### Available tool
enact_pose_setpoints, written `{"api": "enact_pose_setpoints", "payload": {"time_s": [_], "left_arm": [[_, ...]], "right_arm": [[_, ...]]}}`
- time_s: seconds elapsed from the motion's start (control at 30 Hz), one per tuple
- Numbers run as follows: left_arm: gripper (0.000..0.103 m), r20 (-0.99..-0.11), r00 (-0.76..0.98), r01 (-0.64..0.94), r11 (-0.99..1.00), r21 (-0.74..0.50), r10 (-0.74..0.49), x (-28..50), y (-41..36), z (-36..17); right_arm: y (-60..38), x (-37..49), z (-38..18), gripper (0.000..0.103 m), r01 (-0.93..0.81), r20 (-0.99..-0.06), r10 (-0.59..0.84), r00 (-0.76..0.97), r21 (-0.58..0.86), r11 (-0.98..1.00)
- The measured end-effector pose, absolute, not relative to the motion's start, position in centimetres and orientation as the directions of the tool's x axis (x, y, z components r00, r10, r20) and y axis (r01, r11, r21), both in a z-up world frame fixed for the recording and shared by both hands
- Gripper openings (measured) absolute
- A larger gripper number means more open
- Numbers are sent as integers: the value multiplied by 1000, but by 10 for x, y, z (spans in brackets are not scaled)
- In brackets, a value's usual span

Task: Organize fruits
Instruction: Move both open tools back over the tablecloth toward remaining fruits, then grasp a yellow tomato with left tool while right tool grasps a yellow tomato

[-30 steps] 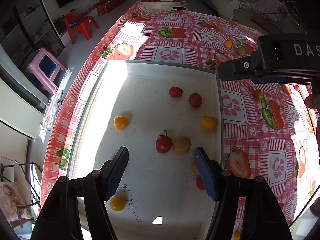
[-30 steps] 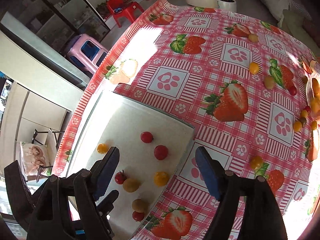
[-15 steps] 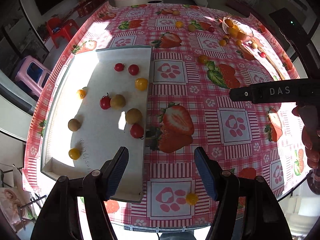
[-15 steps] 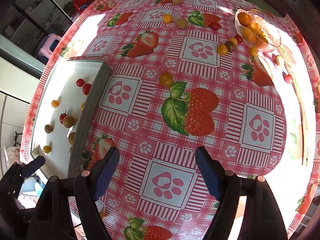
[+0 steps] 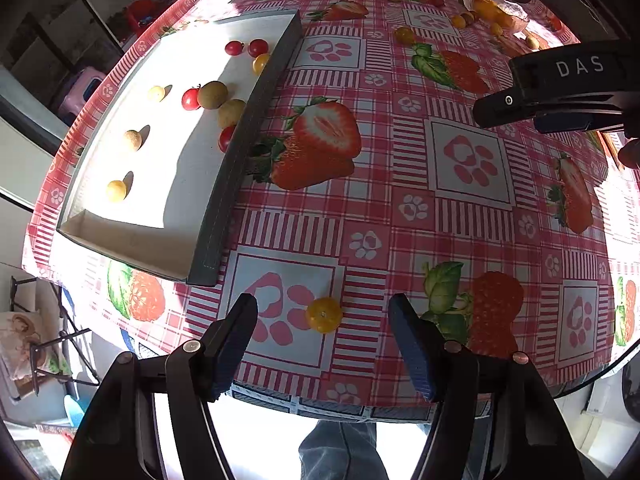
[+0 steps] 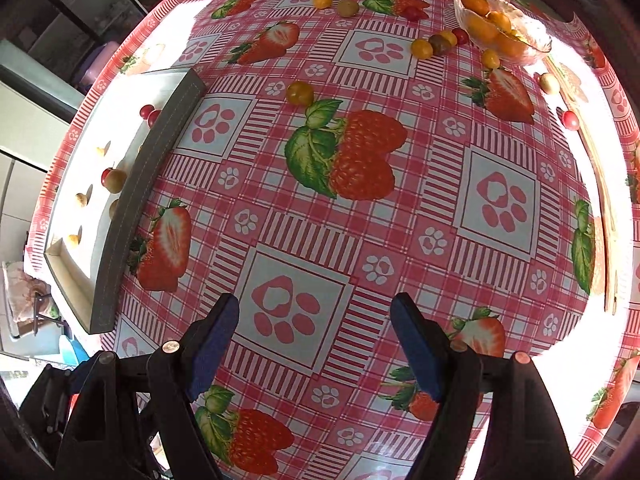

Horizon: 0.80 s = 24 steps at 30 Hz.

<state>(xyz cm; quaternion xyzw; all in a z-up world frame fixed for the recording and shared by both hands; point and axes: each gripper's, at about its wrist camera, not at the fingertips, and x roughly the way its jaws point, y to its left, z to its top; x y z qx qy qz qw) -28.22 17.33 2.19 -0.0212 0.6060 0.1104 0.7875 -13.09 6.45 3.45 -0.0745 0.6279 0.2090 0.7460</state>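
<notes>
A yellow cherry tomato (image 5: pixel 324 315) lies on the strawberry tablecloth near the table's front edge. My left gripper (image 5: pixel 322 328) hangs open over it, a finger on each side, pads clear of it. A white tray (image 5: pixel 172 200) with a grey wall holds several red, yellow and brownish small fruits. My right gripper (image 6: pixel 314 332) is open above bare cloth with nothing between its fingers. The tray (image 6: pixel 120 236) lies at its left. A glass bowl (image 6: pixel 532 48) of orange fruits stands far right, with loose fruits such as a yellow tomato (image 6: pixel 300 93) on the cloth.
The right gripper's black body (image 5: pixel 560 88) crosses the upper right of the left wrist view. A person's jeans (image 5: pixel 340 452) show below the table edge. A wooden stick (image 6: pixel 600 184) lies along the right side. A pink stool (image 5: pixel 80 92) stands beyond the tray.
Both grippers have swept right, away from over the tray. The left one now straddles the yellow tomato near the front edge. Neither gripper's jaws have changed width.
</notes>
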Motion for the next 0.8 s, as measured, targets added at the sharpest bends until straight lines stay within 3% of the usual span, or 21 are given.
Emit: {"api": "enact_pose_setpoints", "payload": {"time_s": [0.4, 0.57, 0.8], "left_arm": [[69, -953, 247, -345, 935, 82, 175, -286, 172, 9], [69, -946, 268, -366, 927, 77, 184, -288, 172, 10], [69, -940, 291, -370, 927, 58, 175, -294, 168, 11]], "right_arm": [[90, -81, 33, 80, -490, -947, 241, 212, 110, 865], [109, -53, 27, 66, -501, -937, 246, 247, 94, 860], [141, -26, 11, 58, -514, -935, 231, 269, 64, 855]]}}
